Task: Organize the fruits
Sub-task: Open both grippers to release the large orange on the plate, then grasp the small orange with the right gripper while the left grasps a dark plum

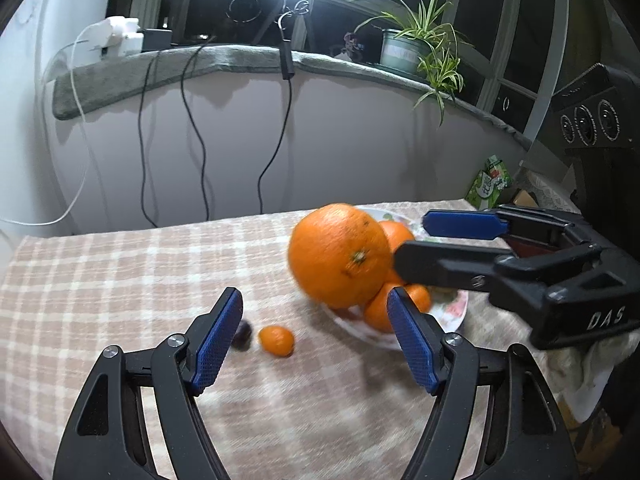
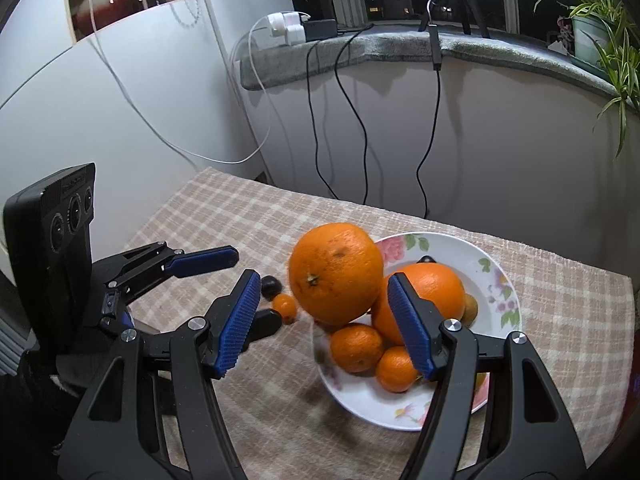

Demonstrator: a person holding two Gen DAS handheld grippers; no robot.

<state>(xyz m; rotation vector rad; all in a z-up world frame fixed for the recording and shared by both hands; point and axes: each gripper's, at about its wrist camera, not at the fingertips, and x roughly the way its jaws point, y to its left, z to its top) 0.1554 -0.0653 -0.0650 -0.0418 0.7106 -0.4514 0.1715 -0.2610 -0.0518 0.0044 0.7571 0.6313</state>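
A large orange [image 1: 339, 255] [image 2: 335, 273], slightly blurred, sits at the left rim of a white floral plate [image 2: 496, 264] [image 1: 456, 312], above several smaller oranges [image 2: 356, 347] in the plate. It lies between no fingers. My right gripper [image 2: 322, 324] [image 1: 408, 244] is open, just in front of the plate. My left gripper [image 1: 314, 336] [image 2: 248, 292] is open, low over the cloth left of the plate. A small tangerine [image 1: 276, 341] [image 2: 285, 306] and a dark plum [image 1: 242, 334] [image 2: 269, 282] lie on the cloth near it.
The table wears a beige checked cloth [image 1: 120, 272]. A white wall with hanging black cables [image 1: 200, 140] stands behind it. A windowsill holds a potted plant [image 1: 416, 46] and chargers [image 1: 116, 36]. A green carton [image 1: 489, 181] stands at the back right.
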